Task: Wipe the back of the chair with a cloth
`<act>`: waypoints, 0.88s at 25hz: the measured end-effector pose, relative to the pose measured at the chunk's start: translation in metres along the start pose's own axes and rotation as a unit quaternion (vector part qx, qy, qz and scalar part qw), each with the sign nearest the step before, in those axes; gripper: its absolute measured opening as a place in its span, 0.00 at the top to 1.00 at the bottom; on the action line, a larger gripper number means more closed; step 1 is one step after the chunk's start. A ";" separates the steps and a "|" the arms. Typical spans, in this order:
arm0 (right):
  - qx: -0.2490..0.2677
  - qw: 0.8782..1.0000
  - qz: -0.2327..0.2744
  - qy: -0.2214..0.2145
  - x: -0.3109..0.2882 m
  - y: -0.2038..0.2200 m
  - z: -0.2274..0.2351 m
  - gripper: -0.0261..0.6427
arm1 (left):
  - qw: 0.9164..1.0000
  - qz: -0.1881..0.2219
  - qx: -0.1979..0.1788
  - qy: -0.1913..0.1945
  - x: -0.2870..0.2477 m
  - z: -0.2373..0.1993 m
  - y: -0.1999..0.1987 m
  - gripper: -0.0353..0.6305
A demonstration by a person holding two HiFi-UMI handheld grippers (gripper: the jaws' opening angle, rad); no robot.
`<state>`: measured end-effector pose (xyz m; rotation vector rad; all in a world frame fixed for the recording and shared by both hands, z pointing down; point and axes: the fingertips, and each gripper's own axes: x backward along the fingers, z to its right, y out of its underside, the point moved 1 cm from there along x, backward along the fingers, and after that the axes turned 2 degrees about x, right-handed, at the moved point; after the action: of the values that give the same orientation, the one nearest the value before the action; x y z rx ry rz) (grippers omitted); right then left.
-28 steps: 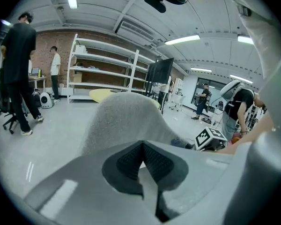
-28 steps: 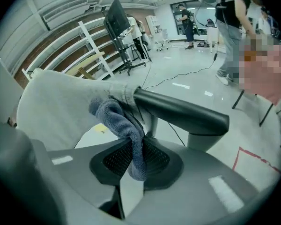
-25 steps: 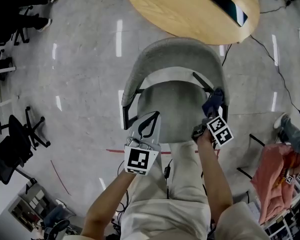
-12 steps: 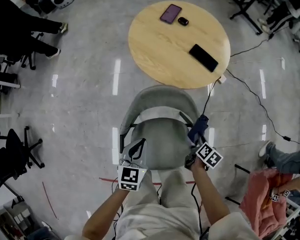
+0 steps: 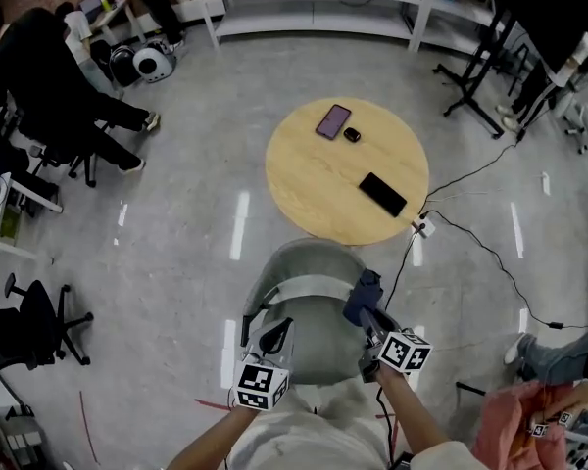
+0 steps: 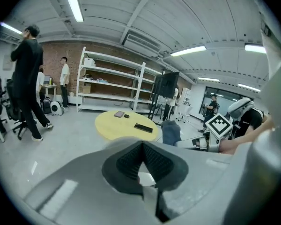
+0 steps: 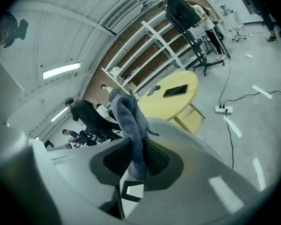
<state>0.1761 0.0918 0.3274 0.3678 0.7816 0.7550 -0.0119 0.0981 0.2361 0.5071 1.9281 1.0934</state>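
left tool (image 6: 143, 145) tips together, empty, near grey padded curved chair back (image 5: 309, 260) | right tool (image 7: 136, 146) clamped on blue-grey terry cloth (image 7: 128, 110) | round wooden desk (image 5: 314, 174) beyond chair

No text or number can be read anywhere (the marker cubes (image 5: 260, 387) carry only patterns).

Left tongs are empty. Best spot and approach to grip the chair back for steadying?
Take the chair back's top rim on its left curve, nearest the left tongs, which are shut and must open first. Come from above, one jaw inside the shell, one outside: the rim is a thin curved edge. That likely stays clear of the cloth on the right.
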 end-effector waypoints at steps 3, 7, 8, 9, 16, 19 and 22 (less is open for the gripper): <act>0.021 0.999 0.009 -0.038 0.012 -0.021 -0.032 0.84 | 1.000 0.019 0.021 -0.012 0.011 0.005 -0.022 0.95; 0.046 0.996 0.027 -0.067 0.024 -0.045 -0.066 0.84 | 0.999 0.015 0.035 -0.007 0.015 0.013 -0.040 0.95; 0.052 0.996 0.034 -0.067 0.027 -0.049 -0.073 0.84 | 0.999 0.010 0.038 -0.004 0.016 0.016 -0.040 0.95; 0.057 0.995 0.042 -0.066 0.031 -0.054 -0.079 0.84 | 0.999 0.011 0.039 -0.003 0.017 0.019 -0.042 0.95; 0.118 0.984 0.100 -0.089 0.067 -0.084 -0.132 0.84 | 0.997 0.077 0.022 -0.008 0.040 0.050 -0.098 0.95; 0.163 0.973 0.113 -0.114 0.077 -0.085 -0.169 0.84 | 0.993 0.118 0.017 -0.016 0.060 0.050 -0.119 0.95; 0.183 0.965 0.123 -0.145 0.086 -0.086 -0.202 0.84 | 0.989 0.146 0.015 -0.018 0.076 0.053 -0.132 0.95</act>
<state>0.1066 0.1015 0.1021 0.9013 0.6006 0.7649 -0.0032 0.1050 0.0750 0.8402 1.8808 1.2299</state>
